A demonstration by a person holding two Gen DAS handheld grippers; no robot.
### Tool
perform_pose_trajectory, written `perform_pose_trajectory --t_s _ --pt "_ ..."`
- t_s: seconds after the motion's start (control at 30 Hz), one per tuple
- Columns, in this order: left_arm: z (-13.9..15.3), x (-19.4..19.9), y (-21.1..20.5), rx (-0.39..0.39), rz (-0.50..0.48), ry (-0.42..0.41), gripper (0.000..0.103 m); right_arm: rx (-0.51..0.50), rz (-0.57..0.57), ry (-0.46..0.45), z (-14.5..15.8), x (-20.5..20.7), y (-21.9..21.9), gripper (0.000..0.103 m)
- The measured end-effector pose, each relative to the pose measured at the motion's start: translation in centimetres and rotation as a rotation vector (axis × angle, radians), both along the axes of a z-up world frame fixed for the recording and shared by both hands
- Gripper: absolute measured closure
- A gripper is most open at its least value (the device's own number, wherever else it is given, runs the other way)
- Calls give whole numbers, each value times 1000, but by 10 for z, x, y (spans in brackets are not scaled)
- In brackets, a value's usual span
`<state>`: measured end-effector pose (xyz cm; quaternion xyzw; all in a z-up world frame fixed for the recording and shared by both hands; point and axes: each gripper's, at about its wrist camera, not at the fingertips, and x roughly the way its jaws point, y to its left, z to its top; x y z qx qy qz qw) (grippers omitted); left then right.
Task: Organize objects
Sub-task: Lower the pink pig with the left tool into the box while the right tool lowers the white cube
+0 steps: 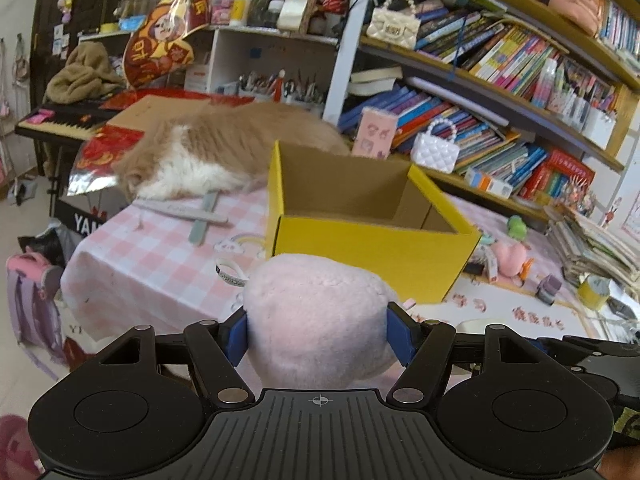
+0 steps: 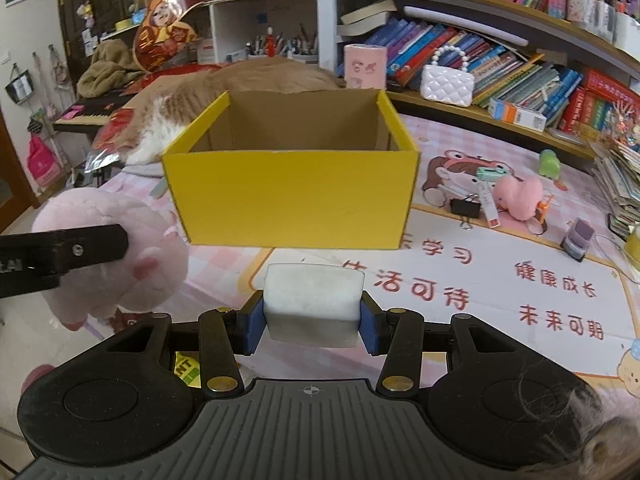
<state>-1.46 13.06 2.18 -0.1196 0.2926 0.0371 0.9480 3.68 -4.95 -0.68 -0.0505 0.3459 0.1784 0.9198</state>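
the left gripper (image 1: 318,334) is clenched on a pale pink plush toy (image 1: 316,316), its blue pads (image 1: 238,340) pressed into the fluffy sides so the toy bulges up between them and fills the space just ahead of the tool. straight beyond the toy stands an open yellow box (image 1: 372,248) with a bare brown cardboard inside, its near corner turned toward this gripper. past the box and off to the tool's left, an orange and white cat (image 1: 208,152) lies on the pink checked tablecloth (image 1: 152,260), with two flat grey sticks (image 1: 200,216) crossed just in front of it. the right gripper (image 2: 312,322) grasps a white rectangular block (image 2: 314,304) between its blue pads (image 2: 251,330), held above the printed mat (image 2: 500,280) with red characters. directly ahead of this tool the yellow box (image 2: 292,196) shows its broad front wall, its opening visible above. to the tool's left, the pink plush toy (image 2: 120,256) hangs in the other gripper's black finger (image 2: 64,256), beside the box's left corner. ahead and to the right, beyond the box, a small pink fluffy heart (image 2: 518,196), a black binder clip (image 2: 466,208) and a green toy (image 2: 550,164) lie on the mat.
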Motion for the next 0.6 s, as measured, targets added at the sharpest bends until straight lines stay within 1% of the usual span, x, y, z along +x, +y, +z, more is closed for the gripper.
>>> perform_pose_trajectory --t_s 0.13,0.27,0.37,0.5,0.6 --pt "10 9 0 -4 -7 -44 35 5 -37 -34 12 10 -9 59" --pt "20 23 -1 1 0 -83 34 22 -61 -76 27 29 -18 59" --pt "29 33 1 2 12 -105 34 33 -60 -109 37 46 -19 59" --pt "35 52 3 27 27 -122 34 62 -52 -153 51 66 -15 59" --pt "39 69 4 23 48 -137 34 72 -32 -186 59 81 -10 59"
